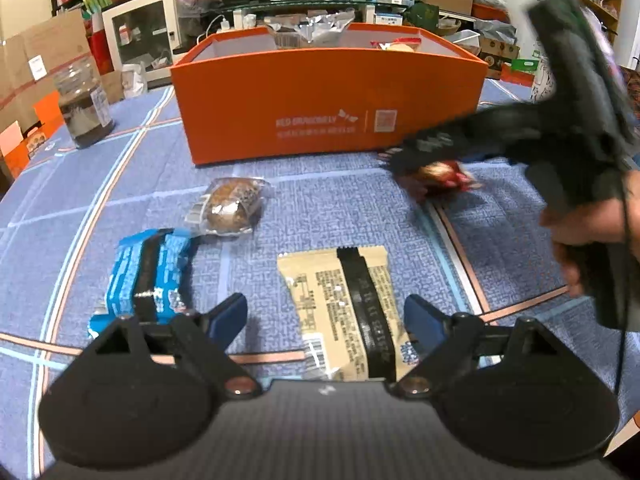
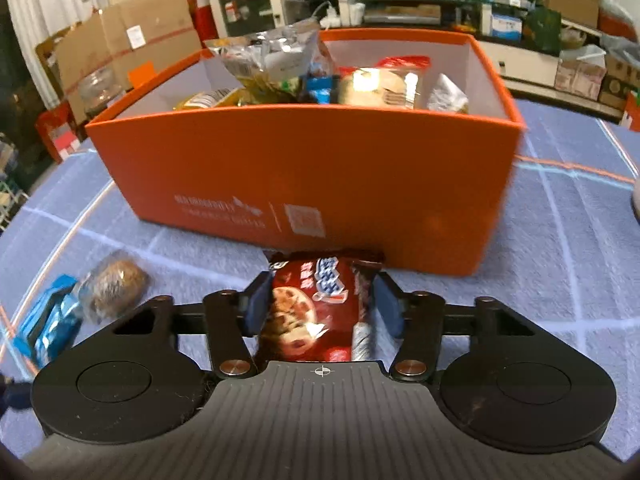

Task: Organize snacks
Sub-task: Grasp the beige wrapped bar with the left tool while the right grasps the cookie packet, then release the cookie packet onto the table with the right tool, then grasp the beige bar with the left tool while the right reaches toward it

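Your right gripper (image 2: 320,308) is clamped on the red pack (image 2: 316,312); lift it into the box (image 2: 304,168), while your left gripper (image 1: 325,320) waits released over the beige pack (image 1: 344,312)

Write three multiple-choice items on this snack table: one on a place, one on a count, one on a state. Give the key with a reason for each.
1. Where does the dark jar stand?
A. inside the orange box
B. on the cloth, left of the orange box
C. on the beige packet

2. How many wrapped snacks lie loose on the cloth by the left tool?
A. one
B. three
C. five

3. What is the right tool doing?
A. gripping a red cookie packet
H. hanging empty
C. gripping the jar

Key:
1 B, the jar sits on the blue cloth beside the box's left end.
2 B, a blue packet, a clear-wrapped cake and a beige packet lie there.
3 A, the right wrist view shows both pads against the red packet's sides.
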`<action>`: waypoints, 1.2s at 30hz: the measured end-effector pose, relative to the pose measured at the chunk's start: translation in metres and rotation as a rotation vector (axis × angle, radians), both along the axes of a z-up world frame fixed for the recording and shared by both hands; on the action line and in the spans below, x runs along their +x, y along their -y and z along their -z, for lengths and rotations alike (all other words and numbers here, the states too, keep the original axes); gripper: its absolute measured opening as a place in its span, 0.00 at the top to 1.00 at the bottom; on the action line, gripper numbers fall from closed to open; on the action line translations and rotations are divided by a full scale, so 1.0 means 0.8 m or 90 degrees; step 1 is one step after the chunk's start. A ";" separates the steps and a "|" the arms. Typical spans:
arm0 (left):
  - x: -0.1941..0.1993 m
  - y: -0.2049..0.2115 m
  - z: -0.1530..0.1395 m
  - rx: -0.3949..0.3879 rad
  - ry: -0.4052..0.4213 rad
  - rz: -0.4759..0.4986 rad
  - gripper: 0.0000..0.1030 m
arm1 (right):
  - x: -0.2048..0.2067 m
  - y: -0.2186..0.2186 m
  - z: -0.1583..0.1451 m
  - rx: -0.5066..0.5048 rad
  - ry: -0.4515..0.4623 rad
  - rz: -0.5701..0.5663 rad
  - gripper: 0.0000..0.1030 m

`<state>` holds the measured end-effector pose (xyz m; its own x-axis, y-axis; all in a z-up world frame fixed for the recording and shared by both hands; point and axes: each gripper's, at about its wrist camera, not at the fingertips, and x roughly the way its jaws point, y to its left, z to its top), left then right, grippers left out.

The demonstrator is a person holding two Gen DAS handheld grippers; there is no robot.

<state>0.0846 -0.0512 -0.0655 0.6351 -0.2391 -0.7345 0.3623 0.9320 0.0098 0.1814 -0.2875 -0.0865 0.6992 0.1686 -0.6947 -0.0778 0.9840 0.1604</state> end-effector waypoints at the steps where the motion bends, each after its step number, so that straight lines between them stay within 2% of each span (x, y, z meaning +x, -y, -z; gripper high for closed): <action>1: -0.003 0.000 -0.001 0.001 0.002 -0.001 0.17 | -0.010 0.008 0.000 -0.008 0.001 0.003 0.59; 5: -0.013 0.000 -0.003 0.009 0.007 0.000 0.17 | -0.055 0.033 0.002 -0.037 0.006 0.006 0.57; 7: -0.013 0.003 -0.004 0.018 0.010 -0.003 0.16 | -0.076 0.041 0.004 -0.053 0.007 0.003 0.39; 8: -0.011 0.005 -0.005 0.022 0.010 -0.007 0.16 | -0.085 0.046 0.006 -0.053 0.001 0.006 0.24; 13: -0.005 0.011 -0.014 0.037 0.024 -0.035 0.15 | -0.118 0.069 -0.024 -0.005 0.043 0.024 0.26; 15: -0.004 0.010 -0.017 0.037 0.027 -0.040 0.15 | -0.124 0.070 -0.042 0.008 0.071 0.029 0.14; 17: -0.005 0.009 -0.020 0.037 0.030 -0.044 0.14 | -0.131 0.067 -0.058 0.034 0.096 0.022 0.08; 19: -0.007 0.006 -0.023 0.035 0.033 -0.045 0.14 | -0.135 0.060 -0.067 0.035 0.107 0.008 0.08; 24: -0.014 -0.003 -0.029 0.027 0.034 -0.049 0.14 | -0.145 0.043 -0.070 -0.009 0.103 -0.012 0.08; 29: -0.024 -0.017 -0.033 0.020 0.035 -0.055 0.12 | -0.153 0.032 -0.077 -0.011 0.103 -0.017 0.09; 33: -0.029 -0.043 -0.032 0.012 0.023 -0.072 0.12 | -0.163 0.022 -0.070 0.025 0.098 -0.006 0.10; 36: -0.033 -0.078 -0.025 -0.002 -0.002 -0.094 0.12 | -0.166 0.003 -0.048 0.069 0.055 -0.031 0.13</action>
<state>0.0580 0.0113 -0.0457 0.6613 -0.1459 -0.7358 0.2219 0.9751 0.0061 0.0488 -0.2899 -0.0478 0.7444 0.2746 -0.6087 -0.1434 0.9560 0.2559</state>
